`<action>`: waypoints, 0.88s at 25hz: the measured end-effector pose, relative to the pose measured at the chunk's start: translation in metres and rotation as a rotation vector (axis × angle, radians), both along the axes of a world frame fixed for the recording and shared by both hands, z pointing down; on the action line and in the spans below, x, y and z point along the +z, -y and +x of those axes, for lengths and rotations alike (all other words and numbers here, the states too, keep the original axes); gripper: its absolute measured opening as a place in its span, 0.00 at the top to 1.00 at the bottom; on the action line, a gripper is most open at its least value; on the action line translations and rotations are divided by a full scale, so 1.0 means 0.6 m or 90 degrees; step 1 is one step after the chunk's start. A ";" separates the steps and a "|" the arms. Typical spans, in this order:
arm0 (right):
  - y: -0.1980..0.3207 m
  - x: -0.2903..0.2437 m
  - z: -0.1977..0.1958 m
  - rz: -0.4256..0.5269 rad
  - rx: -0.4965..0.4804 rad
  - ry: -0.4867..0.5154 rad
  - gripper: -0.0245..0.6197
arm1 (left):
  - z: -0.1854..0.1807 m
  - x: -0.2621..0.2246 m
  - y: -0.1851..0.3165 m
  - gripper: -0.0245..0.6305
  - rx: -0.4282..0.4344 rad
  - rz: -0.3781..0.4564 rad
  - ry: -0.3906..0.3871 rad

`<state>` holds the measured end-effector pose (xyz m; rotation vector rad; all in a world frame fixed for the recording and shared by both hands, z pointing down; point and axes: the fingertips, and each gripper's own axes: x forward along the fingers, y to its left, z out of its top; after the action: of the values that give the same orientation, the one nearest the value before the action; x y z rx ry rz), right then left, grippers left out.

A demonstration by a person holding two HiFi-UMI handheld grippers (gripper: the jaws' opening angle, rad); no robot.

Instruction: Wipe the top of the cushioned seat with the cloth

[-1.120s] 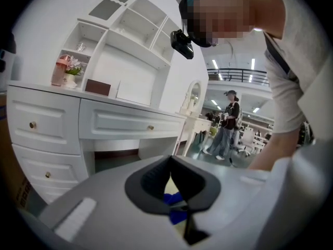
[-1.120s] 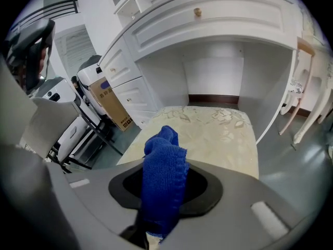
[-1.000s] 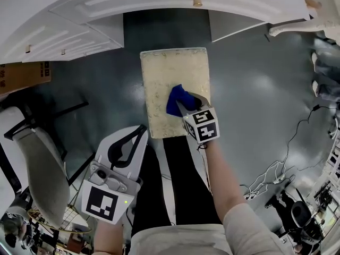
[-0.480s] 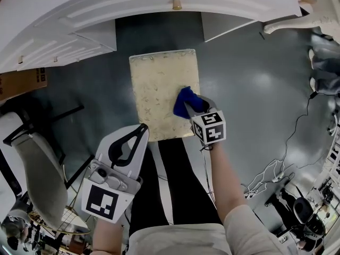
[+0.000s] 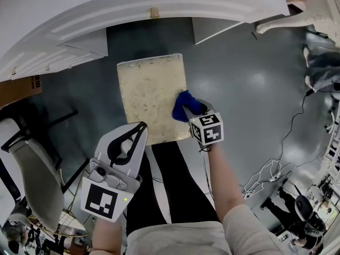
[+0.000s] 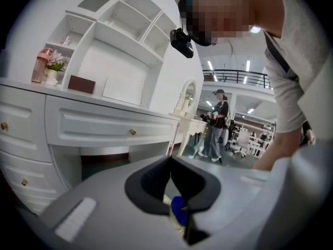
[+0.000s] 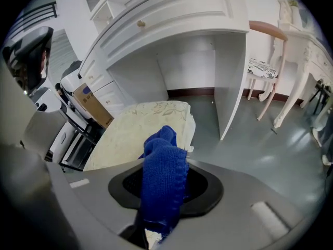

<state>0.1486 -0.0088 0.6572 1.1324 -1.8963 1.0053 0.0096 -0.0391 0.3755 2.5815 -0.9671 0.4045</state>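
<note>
Cloth [image 7: 162, 176] — pinched between right fingers [image 7: 205, 187]

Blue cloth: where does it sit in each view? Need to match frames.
Head view: blue cloth at centre, on the right edge of the cushioned seat, held by the right gripper.
Left gripper view: blue cloth is a small patch low at centre, seen through the opening behind the jaws.
Right gripper view: blue cloth at bottom centre, clamped between the jaws.
Shared landmark: the drawer knob on the white desk.

White dressing table [image 5: 159, 4], cardboard box [image 5: 18, 89] beside it — cables [image 5: 276, 169] on floor [image 5: 239, 89].
</note>
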 end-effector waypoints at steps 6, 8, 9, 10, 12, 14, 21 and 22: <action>-0.005 0.002 0.000 -0.004 0.017 0.023 0.76 | 0.015 0.007 -0.004 0.96 0.005 -0.010 -0.003; -0.010 0.002 0.000 -0.004 0.025 0.030 0.76 | 0.018 0.013 -0.013 0.96 0.012 -0.014 0.000; -0.014 0.002 0.001 -0.003 0.030 0.032 0.76 | 0.019 0.015 -0.018 0.96 0.017 -0.015 0.000; -0.019 0.002 0.000 -0.002 0.032 0.032 0.76 | 0.020 0.017 -0.022 0.96 0.022 -0.014 0.001; -0.031 0.002 0.000 0.003 0.029 0.028 0.76 | 0.020 0.018 -0.032 0.96 0.026 -0.011 -0.001; -0.044 0.001 -0.001 0.007 0.025 0.024 0.77 | 0.015 0.019 -0.041 0.96 0.023 -0.010 -0.004; -0.096 0.003 -0.007 0.007 0.023 0.017 0.77 | -0.021 0.033 -0.090 0.96 -0.001 -0.030 0.005; -0.105 0.003 -0.007 0.005 0.021 0.017 0.77 | -0.025 0.033 -0.096 0.96 -0.003 -0.031 0.008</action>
<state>0.1442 0.0540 0.6592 1.1628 -1.9103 1.0370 -0.0056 0.0184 0.3952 2.5361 -0.9548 0.4377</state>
